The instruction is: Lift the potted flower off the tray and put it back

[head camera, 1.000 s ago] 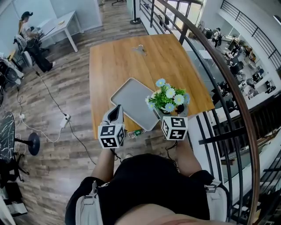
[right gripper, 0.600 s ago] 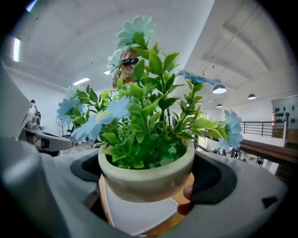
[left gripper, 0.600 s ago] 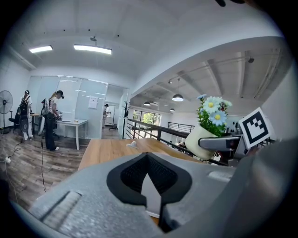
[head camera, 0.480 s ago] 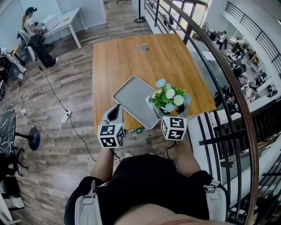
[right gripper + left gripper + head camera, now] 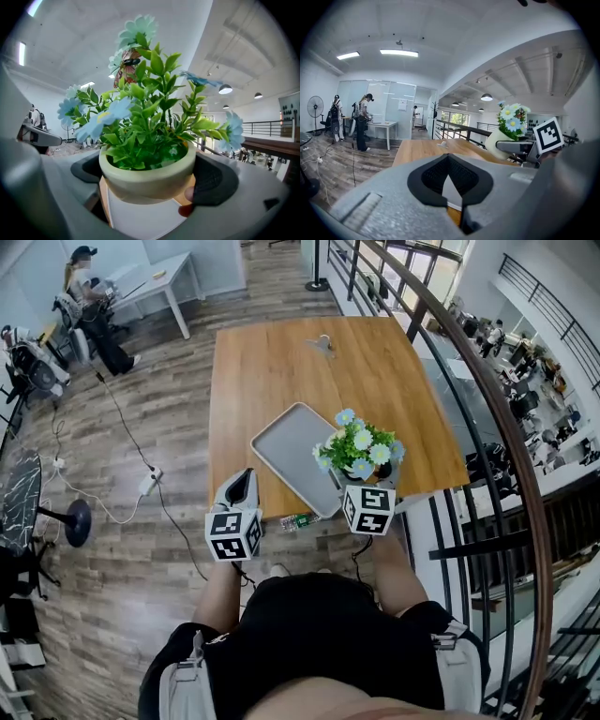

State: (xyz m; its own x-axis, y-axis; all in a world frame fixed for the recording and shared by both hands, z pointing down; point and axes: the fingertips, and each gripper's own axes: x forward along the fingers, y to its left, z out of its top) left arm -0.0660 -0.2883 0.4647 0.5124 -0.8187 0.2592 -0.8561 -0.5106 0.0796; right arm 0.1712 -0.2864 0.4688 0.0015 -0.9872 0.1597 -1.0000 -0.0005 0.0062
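The head view looks steeply down from high above the table (image 5: 281,371) and sees all of it. The left gripper view sits low at the table's near edge, looking across it. The right gripper view is very near the flower (image 5: 145,140). All three show the table and flower.

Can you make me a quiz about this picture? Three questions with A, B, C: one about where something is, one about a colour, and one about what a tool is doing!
1. Where is the tray?
A. on the wooden table
B. on the floor
C. on a chair

2. What colour is the tray?
A. pink
B. grey
C. green

3. What is the right tool doing?
A. hanging open and empty
B. shut on the potted flower
C. holding a cup

Answers:
1 A, the tray lies flat on the wooden table top.
2 B, its surface is plain grey.
3 B, the jaws press both sides of the pot.
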